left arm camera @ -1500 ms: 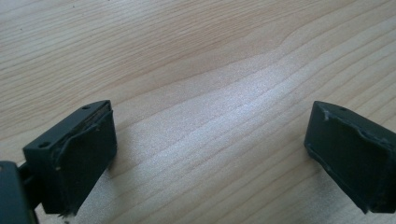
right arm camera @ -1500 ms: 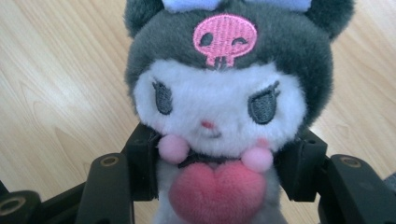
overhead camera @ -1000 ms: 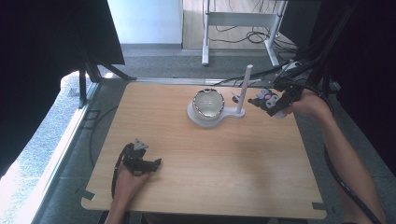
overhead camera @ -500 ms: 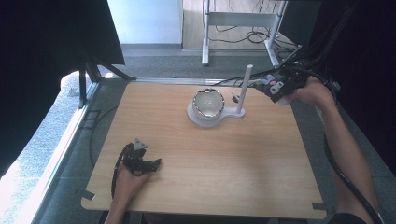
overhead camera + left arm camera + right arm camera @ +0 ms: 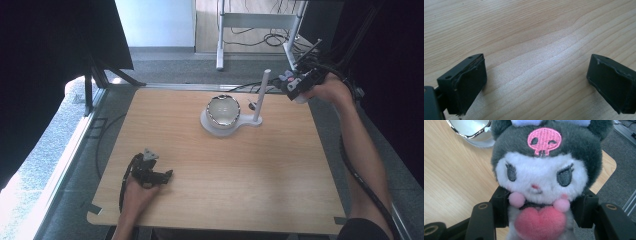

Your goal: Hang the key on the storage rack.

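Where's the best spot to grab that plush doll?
Probably the body just under the head, jaws closing from its two sides, as the right gripper holds the doll now: the body is narrower and soft, and the wide head sits above the jaws.

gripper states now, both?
Left gripper: open, nothing between the jaws, low over the table.
Right gripper: shut on the plush toy.

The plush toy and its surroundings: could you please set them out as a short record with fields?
held thing: plush toy, dark hood with a pink skull, pink heart on its chest
right gripper: shut on the plush toy, above the table's far right corner
left gripper: open, over bare table
also there: white stand with a bowl
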Demonstrator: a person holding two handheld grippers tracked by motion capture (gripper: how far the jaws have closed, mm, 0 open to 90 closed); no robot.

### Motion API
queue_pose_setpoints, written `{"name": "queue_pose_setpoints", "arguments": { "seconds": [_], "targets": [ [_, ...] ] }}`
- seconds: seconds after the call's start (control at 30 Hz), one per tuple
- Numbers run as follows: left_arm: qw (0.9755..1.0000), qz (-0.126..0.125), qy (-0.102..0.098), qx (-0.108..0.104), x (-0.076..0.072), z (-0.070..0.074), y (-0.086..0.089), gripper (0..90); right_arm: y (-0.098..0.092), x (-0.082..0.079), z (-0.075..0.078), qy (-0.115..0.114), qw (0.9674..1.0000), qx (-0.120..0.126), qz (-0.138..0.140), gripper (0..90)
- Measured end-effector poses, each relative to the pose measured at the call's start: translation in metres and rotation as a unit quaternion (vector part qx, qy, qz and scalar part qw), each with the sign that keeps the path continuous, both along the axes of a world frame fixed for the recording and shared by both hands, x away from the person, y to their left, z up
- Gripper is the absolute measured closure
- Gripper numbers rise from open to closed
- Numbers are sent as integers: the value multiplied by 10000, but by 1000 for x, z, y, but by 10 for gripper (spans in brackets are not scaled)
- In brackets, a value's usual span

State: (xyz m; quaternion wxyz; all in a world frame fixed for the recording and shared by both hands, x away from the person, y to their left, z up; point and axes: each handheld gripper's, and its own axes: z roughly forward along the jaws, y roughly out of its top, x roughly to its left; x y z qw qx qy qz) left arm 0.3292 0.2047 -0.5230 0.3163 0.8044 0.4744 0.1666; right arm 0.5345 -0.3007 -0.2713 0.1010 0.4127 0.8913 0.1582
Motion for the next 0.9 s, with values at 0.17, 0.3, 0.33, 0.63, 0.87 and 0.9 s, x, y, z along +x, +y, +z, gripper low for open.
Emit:
{"name": "queue_pose_setpoints", "arguments": {
  "seconds": [0.17,0.3,0.33,0.63,0.87,0.9],
  "targets": [
    [10000,-1,1,1,0,0,0,27,8,1,-1,-6,9999,36,106,420],
    [10000,0,1,0,0,0,0,26,17,-3,0,5,9997,50,246,420],
    [10000,-1,0,1,0,0,0,26,17,-3,0,5,9997,50,246,420],
    [10000,-1,0,-1,0,0,0,26,25,-10,-8,103,9992,17,392,420],
    [10000,1,0,0,0,0,0,26,28,-13,-23,232,9987,51,453,419],
    [10000,0,0,-1,0,0,0,26,28,-13,-23,232,9987,51,453,419]
  ]
}}
